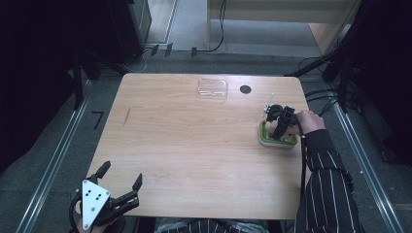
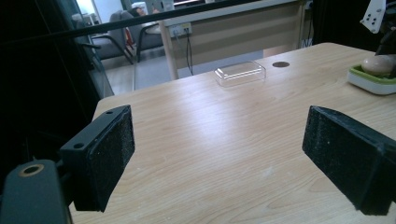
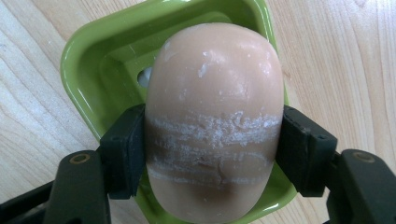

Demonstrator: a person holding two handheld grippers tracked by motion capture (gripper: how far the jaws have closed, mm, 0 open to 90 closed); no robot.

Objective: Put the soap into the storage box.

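Right gripper view: right gripper (image 3: 212,149) clamps soap (image 3: 215,116) above dish (image 3: 88,60).

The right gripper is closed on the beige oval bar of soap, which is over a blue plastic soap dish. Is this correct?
Not fully. The dish is green, not blue. In the right gripper view, the right gripper is closed on the beige oval bar of soap, which is over the green plastic soap dish. The high view shows the same green dish near the table's right edge.
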